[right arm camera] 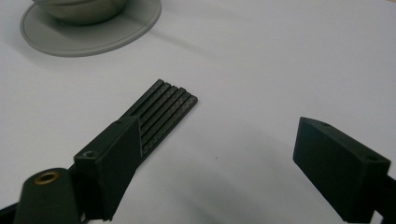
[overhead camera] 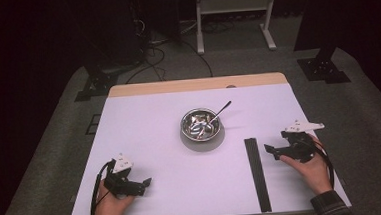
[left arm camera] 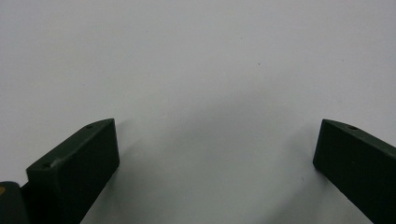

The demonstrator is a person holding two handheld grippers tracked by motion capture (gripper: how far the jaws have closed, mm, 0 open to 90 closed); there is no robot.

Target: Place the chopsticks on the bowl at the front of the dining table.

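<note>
2 grippers rested on the table (overhead camera: 145, 140), jaws spread, holding nothing. The right gripper (overhead camera: 272, 150) sat just beside the black ribbed strip (overhead camera: 257, 173), right of the bowl (overhead camera: 200, 125). Strip looked light, stiff, thin: pinch its long edges near one end.

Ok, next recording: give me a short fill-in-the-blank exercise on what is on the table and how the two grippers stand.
1. The metal bowl stands on a grey ____.
2. A spoon rests with its handle leaning out over the bowl's ____.
3. The black ribbed strip lies on the white table nearest the ____ gripper.
4. The left gripper has its jaws ____, with nothing between them.

Missing words: saucer; rim; right; open
</note>
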